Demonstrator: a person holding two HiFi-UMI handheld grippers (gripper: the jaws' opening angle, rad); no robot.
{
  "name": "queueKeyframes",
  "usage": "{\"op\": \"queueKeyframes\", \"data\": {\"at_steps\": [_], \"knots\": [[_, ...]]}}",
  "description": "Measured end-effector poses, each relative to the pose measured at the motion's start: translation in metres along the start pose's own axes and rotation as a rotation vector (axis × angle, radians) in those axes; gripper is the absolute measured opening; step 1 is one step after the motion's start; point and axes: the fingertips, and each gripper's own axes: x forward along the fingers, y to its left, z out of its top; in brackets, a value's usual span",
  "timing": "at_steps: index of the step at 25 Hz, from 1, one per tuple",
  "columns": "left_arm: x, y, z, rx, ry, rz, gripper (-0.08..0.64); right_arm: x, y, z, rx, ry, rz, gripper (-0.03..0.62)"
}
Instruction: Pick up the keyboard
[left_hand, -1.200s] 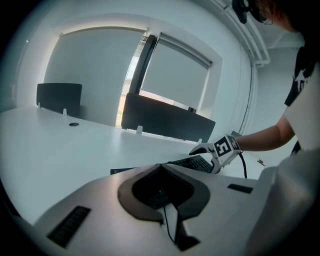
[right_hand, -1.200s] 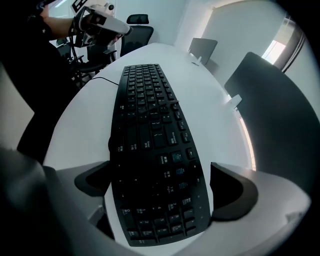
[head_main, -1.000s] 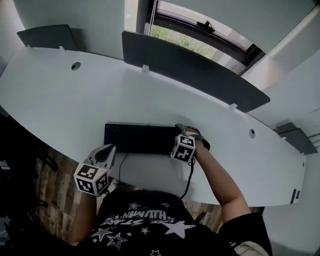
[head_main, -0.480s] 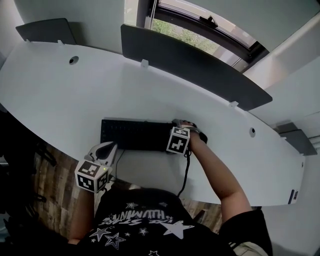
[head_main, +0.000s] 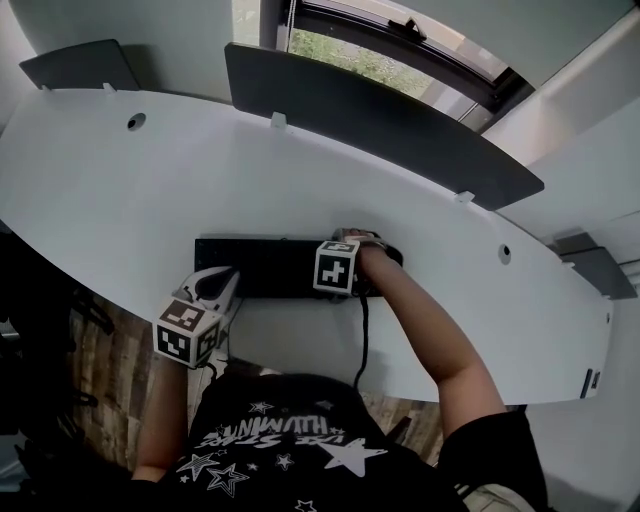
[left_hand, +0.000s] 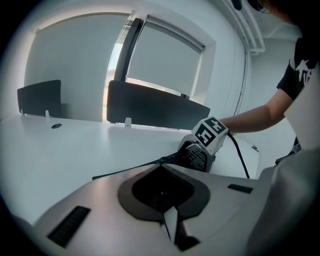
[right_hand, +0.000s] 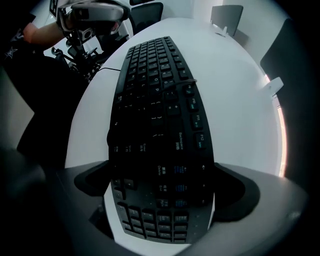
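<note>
- The right gripper (head_main: 346, 264) is clamped across the right end of the black keyboard (head_main: 258, 268) (pads on both long edges).
- The left gripper (head_main: 224, 282), jaws together and empty, is near the keyboard's left end.

The keyboard (head_main: 262, 268) was black, the desk (head_main: 120, 190) white, the partition (head_main: 380, 125) dark grey. The marker cubes (head_main: 337, 266) bore black-and-white squares. The shirt (head_main: 290, 450) was black with white stars; the floor (head_main: 105, 360) showed brown wood-grain planks

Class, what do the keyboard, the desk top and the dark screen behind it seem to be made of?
Keyboard: black matte plastic, judging by its moulded keys. Desk top: probably white laminate; smooth, faint sheen. Screen: dark grey, matte; fabric or plastic, unclear.
</note>
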Motion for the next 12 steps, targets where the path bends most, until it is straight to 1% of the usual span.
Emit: {"op": "queueKeyframes", "data": {"at_steps": [2, 6, 10, 12], "knots": [[0.002, 0.002, 0.002, 0.000, 0.003, -0.002, 0.009, -0.001, 0.000, 0.000, 0.000, -0.006, -0.003, 0.581], [0.004, 0.007, 0.000, 0.000, 0.017, 0.005, 0.009, -0.003, 0.000, 0.005, -0.009, -0.067, -0.018, 0.581], [0.003, 0.006, 0.001, 0.012, 0.031, 0.018, 0.009, -0.005, 0.005, 0.005, 0.003, -0.099, -0.032, 0.581], [0.000, 0.004, 0.003, 0.017, 0.027, 0.022, 0.009, -0.007, 0.010, 0.005, 0.011, -0.125, -0.061, 0.580]]}}
